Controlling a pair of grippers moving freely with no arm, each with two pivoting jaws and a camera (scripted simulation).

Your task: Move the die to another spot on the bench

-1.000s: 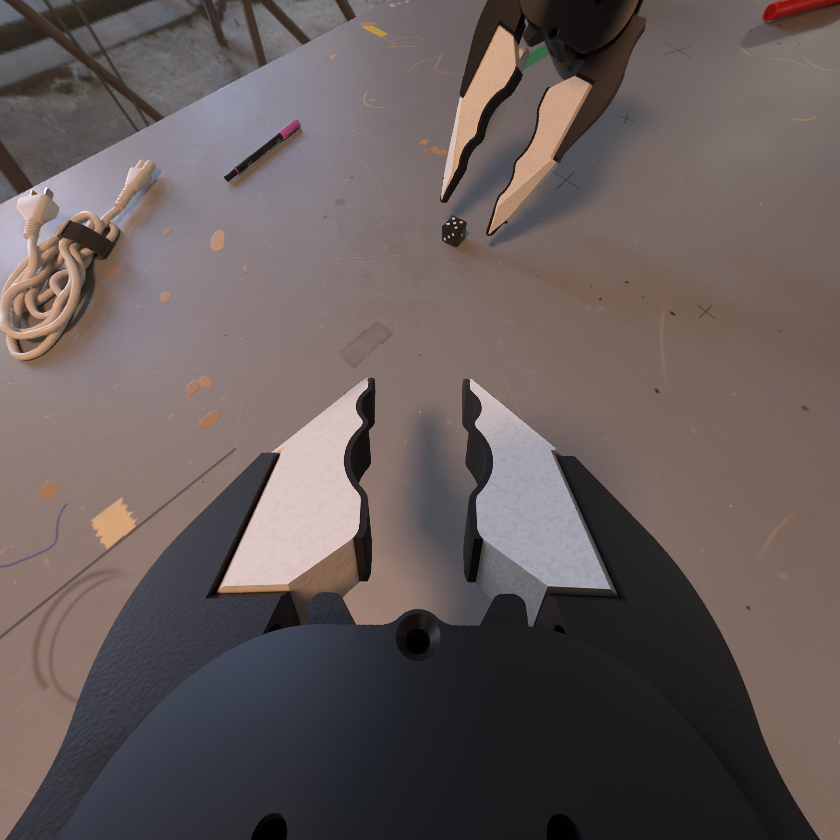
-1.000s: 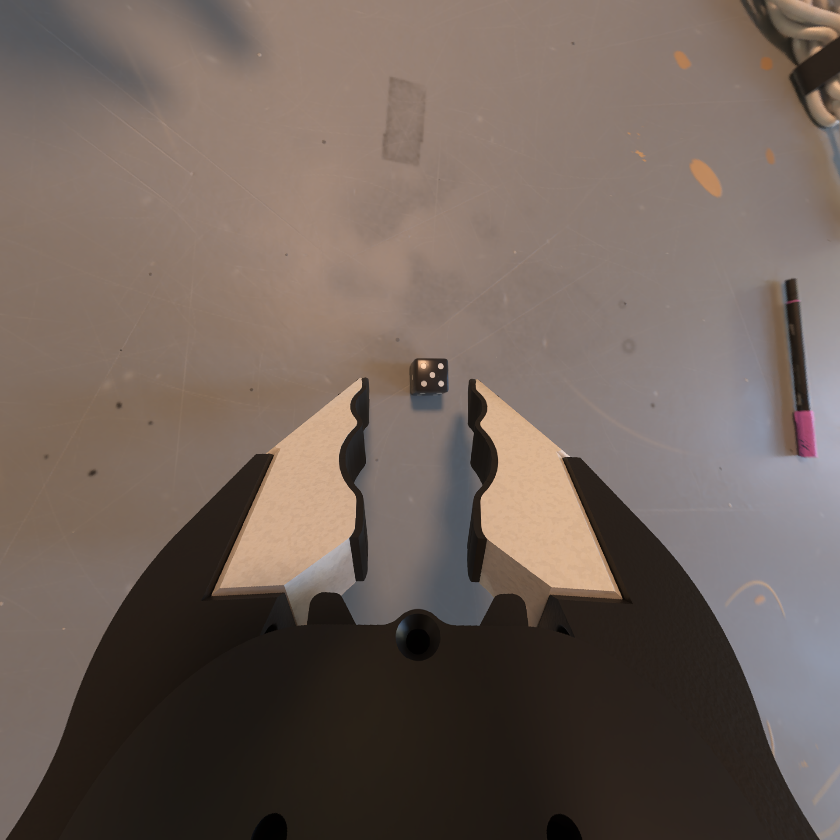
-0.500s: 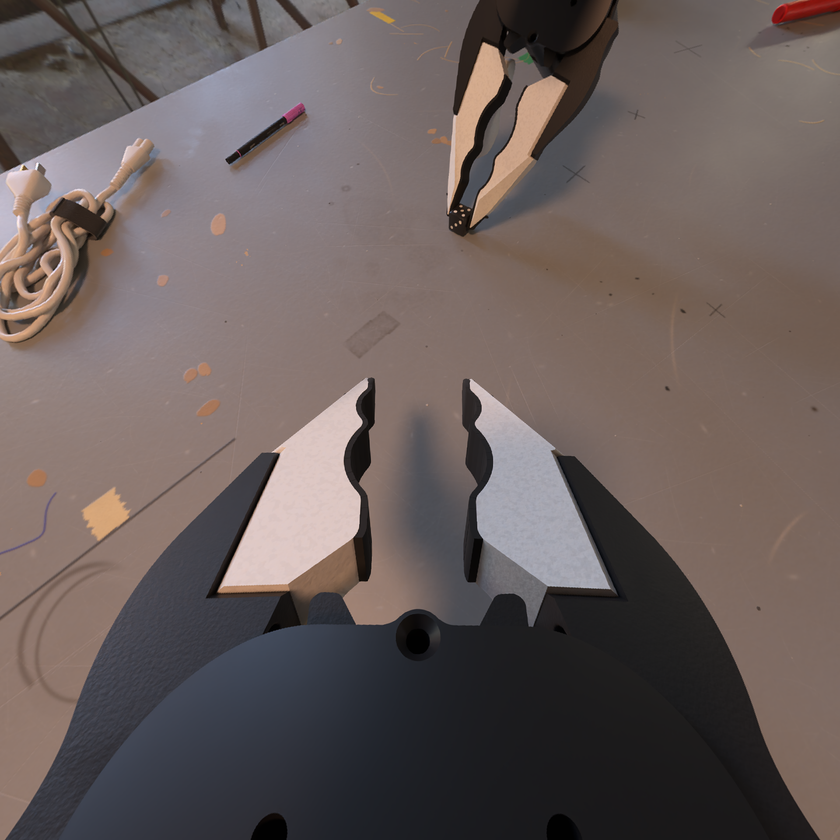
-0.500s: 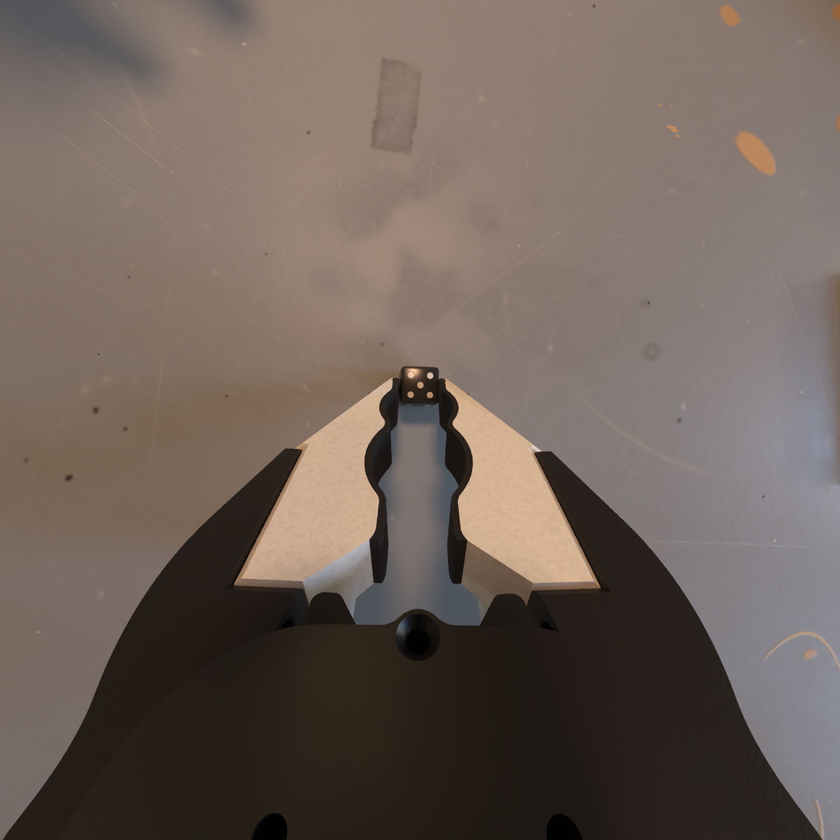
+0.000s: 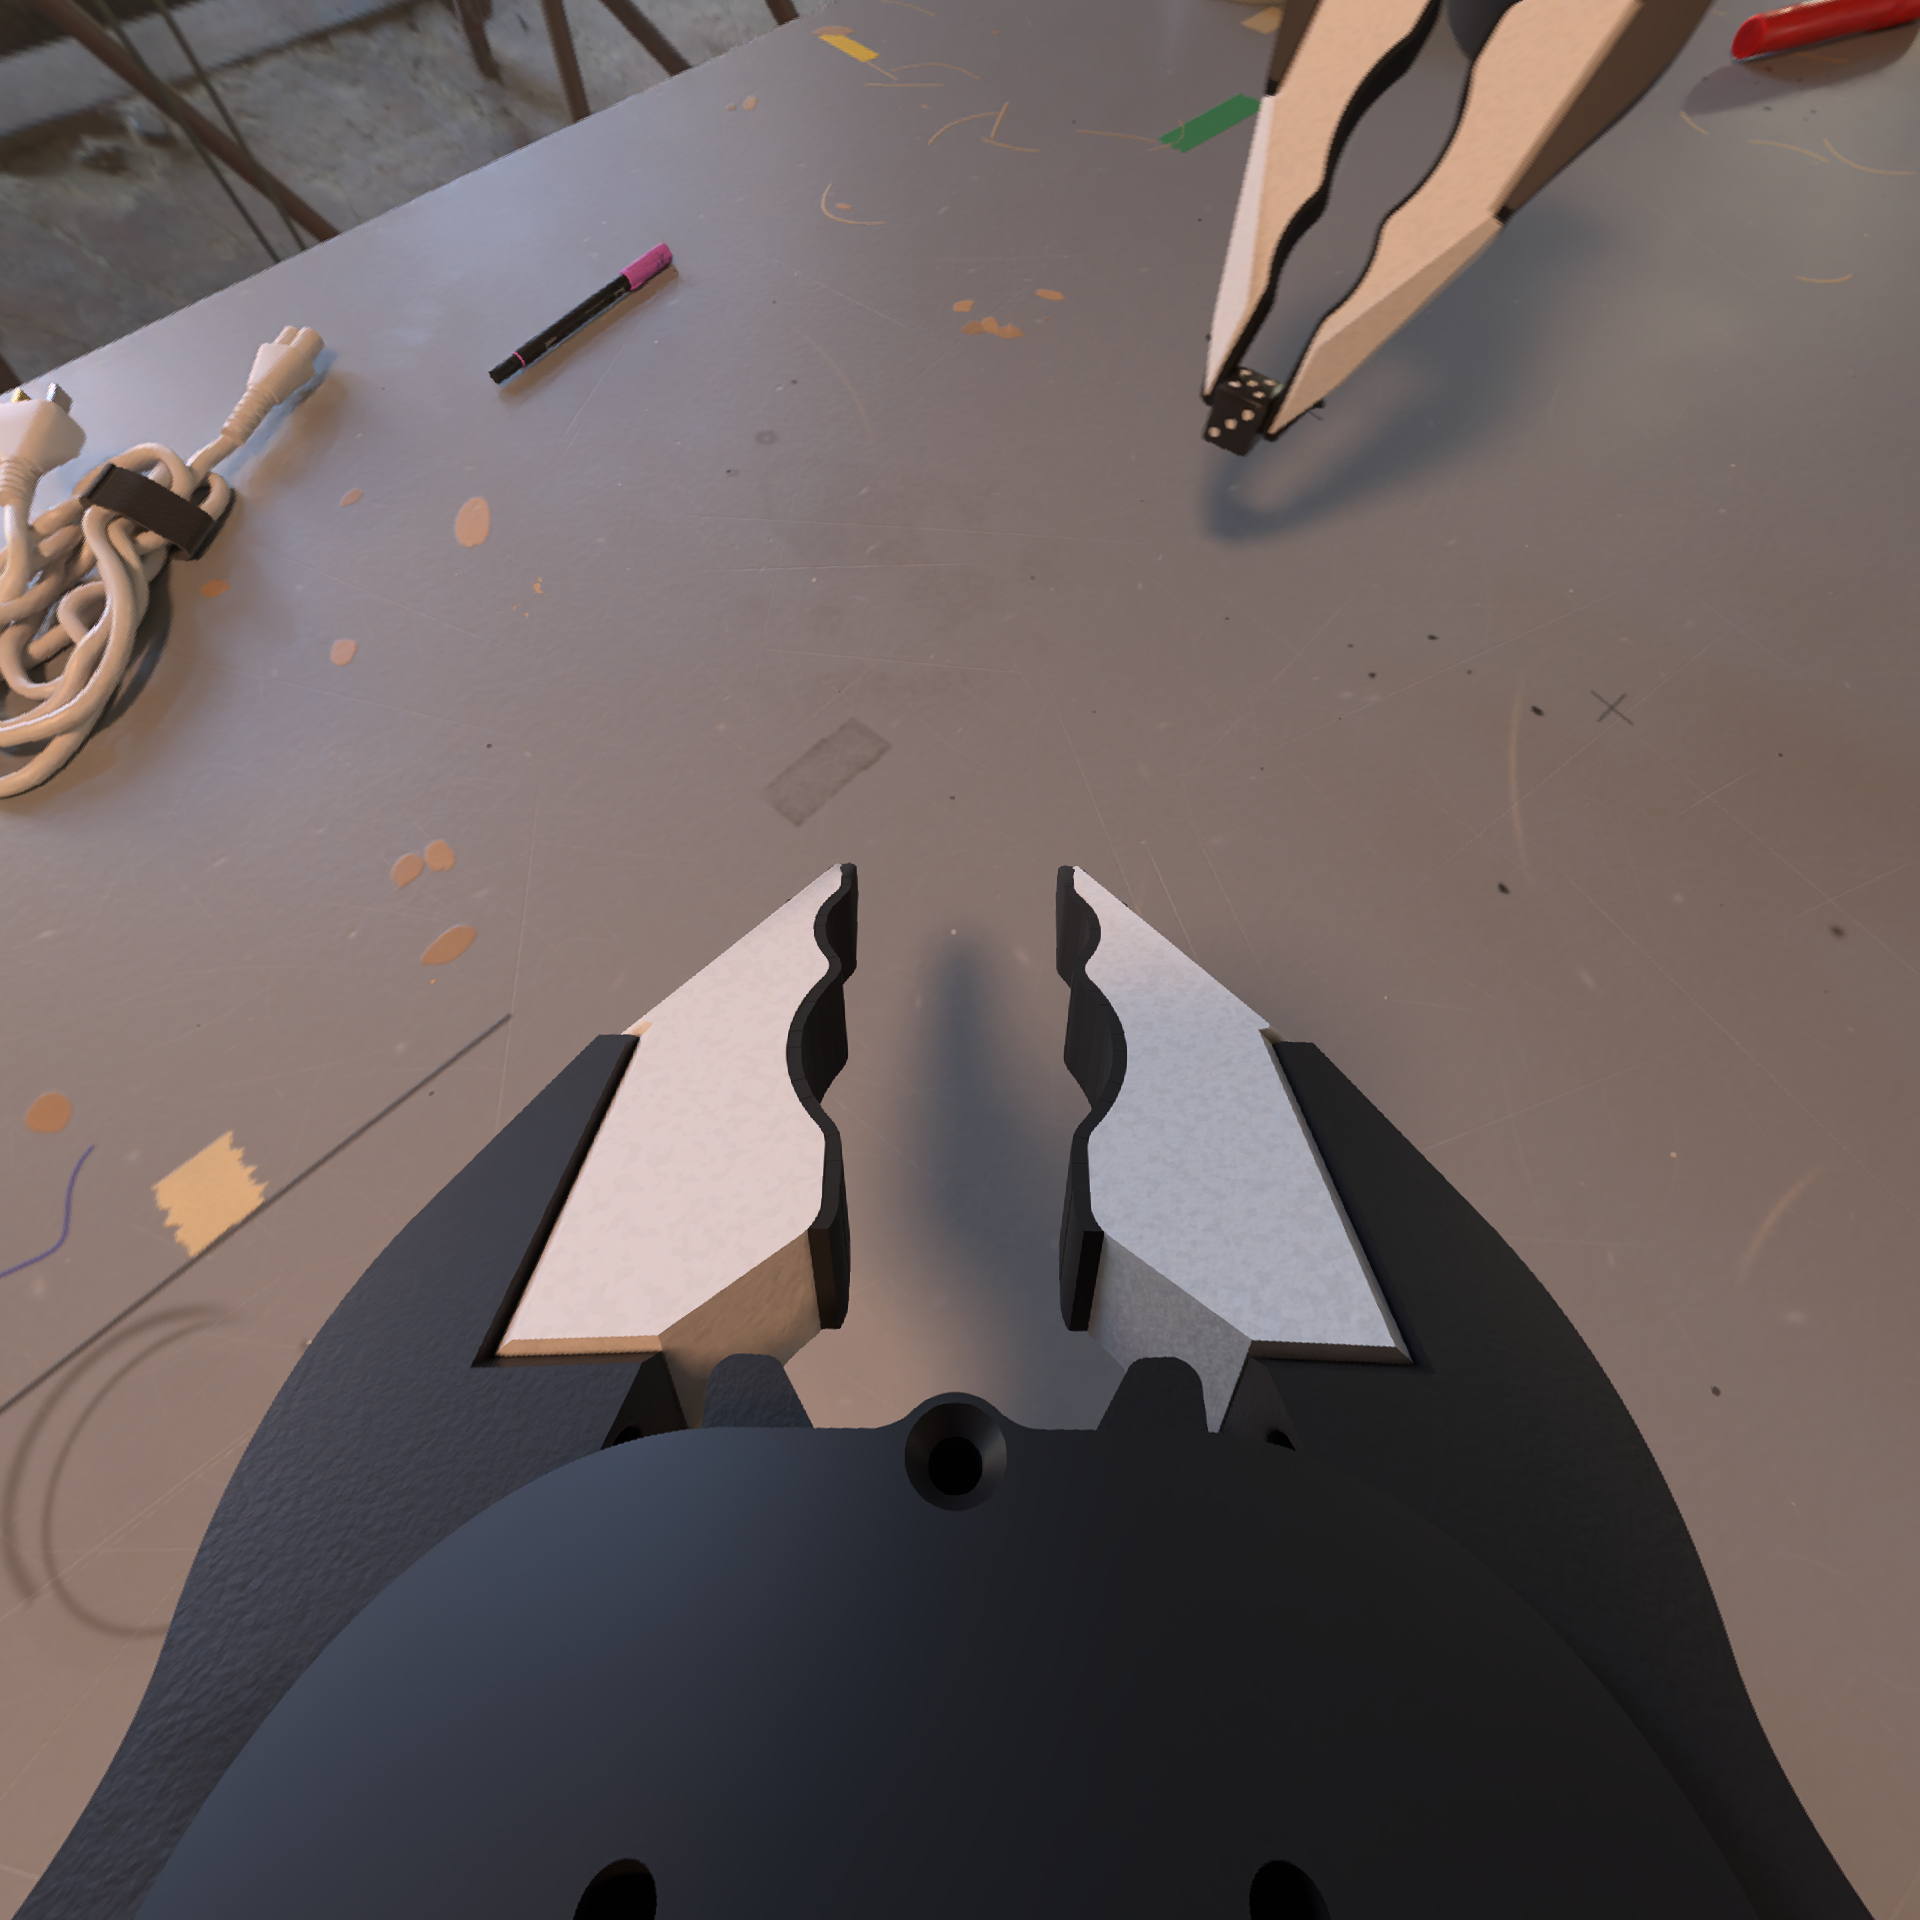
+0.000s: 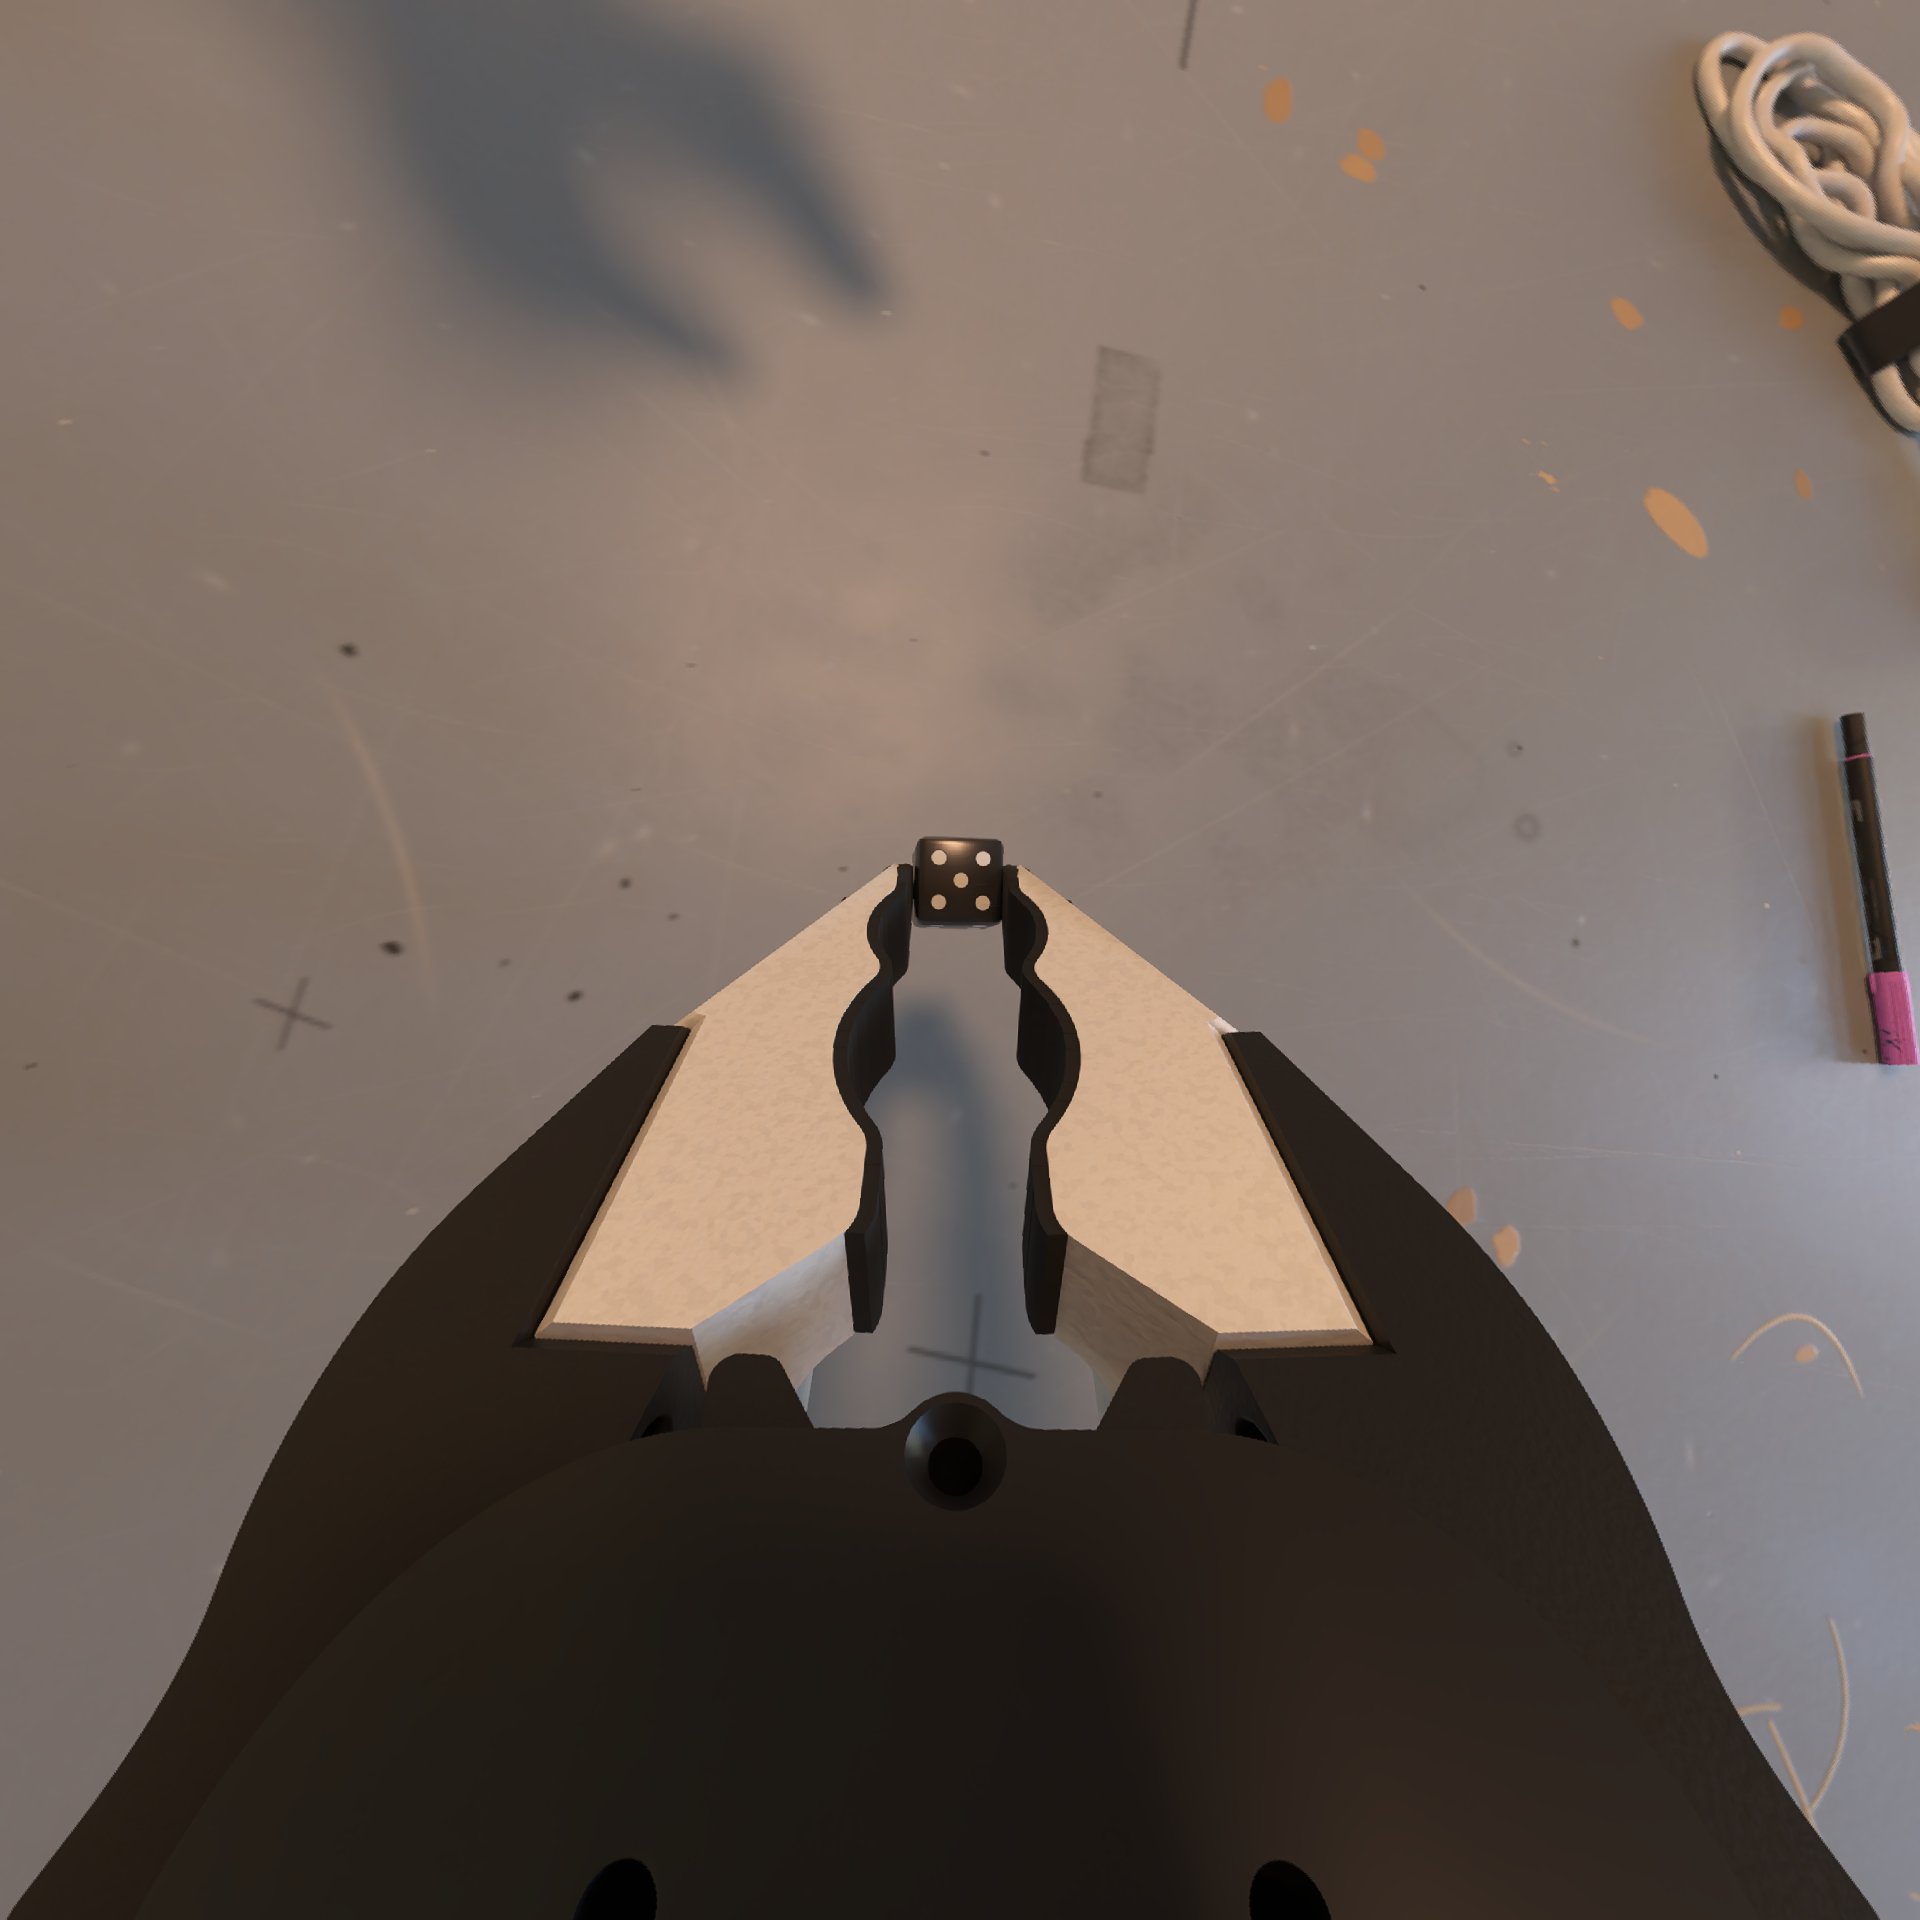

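Note:
The die [image 6: 958, 881] is small and black with white pips. My right gripper [image 6: 958, 883] is shut on the die at its fingertips and holds it above the grey bench [image 6: 520, 727]. In the left wrist view the right gripper [image 5: 1247, 405] hangs at the upper right with the die [image 5: 1236, 414] between its tips, clear of its shadow on the bench. My left gripper [image 5: 954, 883] is open and empty, low over the bench [image 5: 1351, 831] nearer the front.
A black marker with a pink cap [image 5: 582, 314] [image 6: 1875, 904] and a coiled white power cable [image 5: 73, 582] [image 6: 1829, 197] lie to one side. A red object [image 5: 1818, 26] and green tape [image 5: 1210, 122] are at the far edge.
My right gripper closed on the die, then lifted it off the bench and carried it sideways. The left gripper stayed open and barely moved.

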